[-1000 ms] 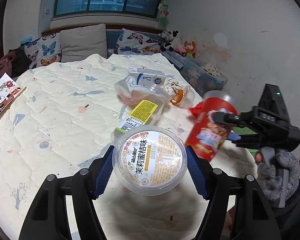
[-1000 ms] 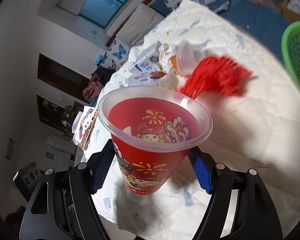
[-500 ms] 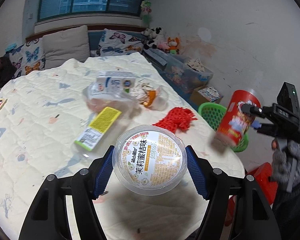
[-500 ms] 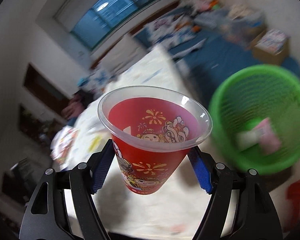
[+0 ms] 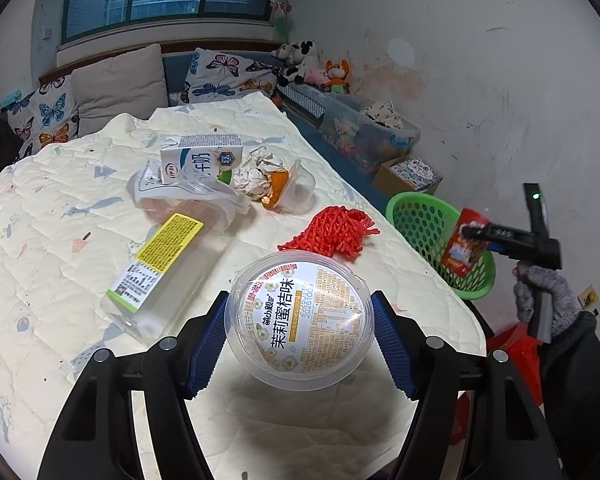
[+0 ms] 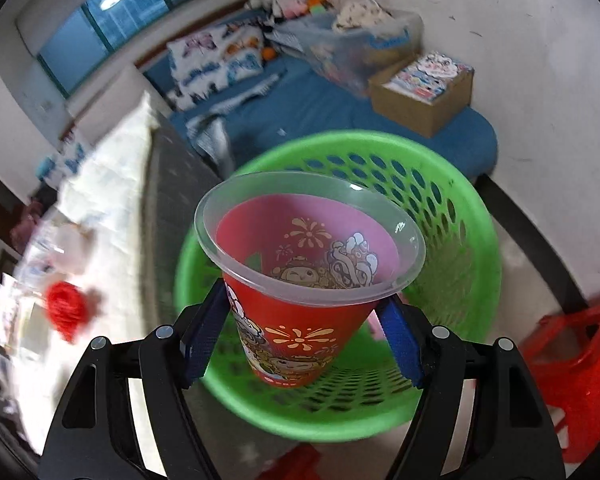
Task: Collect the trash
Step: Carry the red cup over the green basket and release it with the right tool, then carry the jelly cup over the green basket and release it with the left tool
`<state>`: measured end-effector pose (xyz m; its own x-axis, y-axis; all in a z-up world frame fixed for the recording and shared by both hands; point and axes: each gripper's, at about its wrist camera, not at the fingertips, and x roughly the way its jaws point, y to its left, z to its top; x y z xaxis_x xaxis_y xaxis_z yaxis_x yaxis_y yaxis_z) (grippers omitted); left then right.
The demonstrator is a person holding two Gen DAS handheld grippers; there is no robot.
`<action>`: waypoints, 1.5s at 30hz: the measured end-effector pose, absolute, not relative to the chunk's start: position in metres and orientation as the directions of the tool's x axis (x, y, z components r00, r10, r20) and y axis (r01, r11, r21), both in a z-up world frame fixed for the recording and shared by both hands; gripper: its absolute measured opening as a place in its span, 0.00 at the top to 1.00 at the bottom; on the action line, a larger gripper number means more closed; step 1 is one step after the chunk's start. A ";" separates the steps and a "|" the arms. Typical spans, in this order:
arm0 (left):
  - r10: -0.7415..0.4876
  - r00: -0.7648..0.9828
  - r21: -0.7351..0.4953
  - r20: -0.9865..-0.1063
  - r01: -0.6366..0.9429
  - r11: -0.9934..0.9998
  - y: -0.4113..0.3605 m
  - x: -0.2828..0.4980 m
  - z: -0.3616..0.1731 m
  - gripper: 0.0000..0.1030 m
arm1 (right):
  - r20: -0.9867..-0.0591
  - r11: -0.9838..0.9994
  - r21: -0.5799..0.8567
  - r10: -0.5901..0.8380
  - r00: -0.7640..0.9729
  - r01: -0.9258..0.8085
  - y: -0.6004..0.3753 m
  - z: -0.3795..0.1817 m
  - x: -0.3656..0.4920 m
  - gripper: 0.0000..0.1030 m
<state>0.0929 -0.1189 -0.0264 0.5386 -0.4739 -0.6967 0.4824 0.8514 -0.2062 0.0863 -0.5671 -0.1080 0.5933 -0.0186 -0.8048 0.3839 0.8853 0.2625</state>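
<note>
Right gripper (image 6: 300,344) pinches red printed cup (image 6: 300,320) over green basket (image 6: 460,240); left gripper (image 5: 298,344) clamps clear jelly tub (image 5: 298,320) above quilted table (image 5: 60,240).

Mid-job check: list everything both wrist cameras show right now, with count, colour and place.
Jelly cup: 1, clear, white label, clamped in left gripper.
Printed cup: 1, red, clamped in right gripper above basket.
Basket: 1, green, on floor beside bed.
Mesh net: 1, red, on quilt.
Milk carton: 1, white, on quilt.
Clear bottle: 1, yellow label, lying on quilt.
Crumpled paper: 1, white, beside carton.
Cardboard box: 1, brown, far floor.
Stool: 1, red, by basket.
Left gripper: black, blue pads.
Right gripper: black, blue pads.
Gloved hand: 1, grey.
</note>
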 end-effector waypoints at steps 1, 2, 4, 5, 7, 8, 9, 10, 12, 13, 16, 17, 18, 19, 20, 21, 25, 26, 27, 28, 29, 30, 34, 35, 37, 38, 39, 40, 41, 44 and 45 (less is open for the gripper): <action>-0.475 0.534 -0.207 -0.699 0.484 0.850 -0.121 0.094 -0.027 0.35 | -0.819 0.890 0.225 -0.048 0.572 0.396 -0.569 -0.116 0.091 0.29; -0.474 0.532 -0.206 -0.701 0.485 0.850 -0.123 0.095 -0.028 0.35 | -0.829 0.893 0.212 -0.051 0.557 0.397 -0.570 -0.121 0.095 0.29; -0.475 0.527 -0.203 -0.705 0.492 0.847 -0.127 0.097 -0.028 0.35 | -0.844 0.896 0.192 -0.058 0.533 0.401 -0.573 -0.130 0.103 0.29; -0.476 0.525 -0.203 -0.706 0.494 0.846 -0.129 0.097 -0.029 0.35 | -0.849 0.899 0.179 -0.063 0.524 0.399 -0.576 -0.133 0.102 0.29; -0.478 0.519 -0.206 -0.709 0.496 0.844 -0.131 0.100 -0.031 0.35 | -0.860 0.908 0.120 -0.107 0.499 0.401 -0.577 -0.139 0.108 0.29; -0.478 0.515 -0.207 -0.711 0.496 0.843 -0.132 0.101 -0.031 0.35 | -0.863 0.910 0.097 -0.125 0.489 0.403 -0.577 -0.140 0.109 0.29; -0.477 0.514 -0.206 -0.713 0.497 0.843 -0.134 0.102 -0.032 0.35 | -0.867 0.911 0.077 -0.140 0.478 0.406 -0.578 -0.143 0.112 0.29; -0.476 0.512 -0.204 -0.715 0.498 0.843 -0.134 0.103 -0.033 0.35 | -0.871 0.910 0.061 -0.151 0.467 0.409 -0.580 -0.146 0.115 0.29; -0.477 0.507 -0.205 -0.718 0.500 0.841 -0.135 0.105 -0.035 0.35 | -0.876 0.911 0.034 -0.171 0.450 0.412 -0.582 -0.150 0.118 0.28; -0.476 0.507 -0.204 -0.719 0.500 0.842 -0.135 0.105 -0.035 0.35 | -0.879 0.912 0.014 -0.184 0.441 0.410 -0.582 -0.152 0.120 0.28; -0.477 0.502 -0.210 -0.722 0.497 0.842 -0.136 0.108 -0.037 0.35 | -0.880 0.913 -0.023 -0.211 0.425 0.407 -0.586 -0.154 0.127 0.28; -0.476 0.501 -0.210 -0.723 0.497 0.842 -0.137 0.108 -0.037 0.35 | -0.881 0.913 -0.031 -0.218 0.420 0.408 -0.586 -0.154 0.128 0.28; -0.477 0.500 -0.210 -0.723 0.498 0.841 -0.138 0.109 -0.037 0.35 | -0.880 0.911 -0.038 -0.225 0.419 0.410 -0.587 -0.155 0.130 0.28; -0.478 0.498 -0.210 -0.724 0.501 0.840 -0.139 0.109 -0.037 0.35 | -0.878 0.910 -0.045 -0.233 0.418 0.412 -0.588 -0.156 0.130 0.28; -0.480 0.496 -0.210 -0.724 0.504 0.838 -0.141 0.109 -0.037 0.35 | -0.877 0.908 -0.051 -0.240 0.416 0.416 -0.589 -0.157 0.131 0.27; -0.482 0.494 -0.210 -0.724 0.507 0.836 -0.142 0.109 -0.037 0.35 | -0.877 0.905 -0.052 -0.244 0.415 0.421 -0.590 -0.158 0.131 0.27; -0.491 0.489 -0.206 -0.722 0.525 0.826 -0.149 0.108 -0.035 0.35 | -0.873 0.905 -0.037 -0.236 0.427 0.424 -0.593 -0.158 0.127 0.27; -0.493 0.487 -0.205 -0.721 0.530 0.823 -0.152 0.109 -0.034 0.35 | -0.869 0.905 -0.039 -0.241 0.433 0.424 -0.592 -0.156 0.126 0.27; -0.495 0.485 -0.205 -0.720 0.533 0.821 -0.153 0.109 -0.033 0.35 | -0.867 0.904 -0.034 -0.239 0.437 0.426 -0.593 -0.155 0.125 0.24; -0.498 0.483 -0.207 -0.720 0.536 0.818 -0.156 0.109 -0.032 0.35 | -0.867 0.902 -0.026 -0.235 0.439 0.432 -0.594 -0.154 0.123 0.24; -0.503 0.480 -0.209 -0.719 0.541 0.815 -0.158 0.109 -0.032 0.35 | -0.866 0.900 -0.019 -0.232 0.443 0.435 -0.595 -0.153 0.122 0.24; -0.508 0.478 -0.209 -0.717 0.548 0.810 -0.161 0.109 -0.030 0.35 | -0.863 0.900 -0.013 -0.230 0.450 0.436 -0.595 -0.151 0.120 0.24; -0.530 0.469 -0.206 -0.706 0.581 0.788 -0.175 0.107 -0.024 0.35 | -0.849 0.903 0.019 -0.212 0.484 0.430 -0.593 -0.137 0.107 0.24; -0.542 0.459 -0.213 -0.704 0.591 0.778 -0.181 0.107 -0.022 0.35 | -0.845 0.903 0.025 -0.210 0.492 0.428 -0.591 -0.133 0.103 0.24; -0.555 0.447 -0.218 -0.702 0.608 0.764 -0.190 0.107 -0.020 0.35 | -0.835 0.905 0.038 -0.205 0.511 0.424 -0.588 -0.125 0.096 0.24; -0.564 0.439 -0.217 -0.700 0.621 0.753 -0.198 0.107 -0.018 0.35 | -0.829 0.906 0.052 -0.195 0.525 0.419 -0.587 -0.120 0.091 0.24; -0.571 0.431 -0.220 -0.699 0.631 0.744 -0.203 0.107 -0.017 0.35 | -0.823 0.907 0.066 -0.186 0.537 0.416 -0.585 -0.116 0.086 0.24; -0.581 0.419 -0.226 -0.698 0.641 0.734 -0.209 0.107 -0.016 0.35 | -0.817 0.908 0.076 -0.181 0.548 0.413 -0.583 -0.112 0.080 0.24; -0.594 0.402 -0.236 -0.697 0.653 0.720 -0.217 0.107 -0.015 0.35 | -0.811 0.909 0.082 -0.177 0.557 0.409 -0.581 -0.109 0.075 0.23; -0.612 0.372 -0.246 -0.698 0.678 0.693 -0.240 0.107 -0.015 0.35 | -0.797 0.910 0.102 -0.166 0.580 0.401 -0.576 -0.099 0.061 0.23; -0.616 0.359 -0.249 -0.701 0.686 0.683 -0.249 0.109 -0.016 0.35 | -0.791 0.909 0.111 -0.163 0.589 0.401 -0.575 -0.096 0.055 0.23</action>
<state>0.1088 -0.2494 -0.0161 0.3595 -0.6164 -0.7006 0.6864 0.6833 -0.2489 0.0555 -0.5753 -0.0958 0.5893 -0.1627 -0.7913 0.4008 0.9094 0.1115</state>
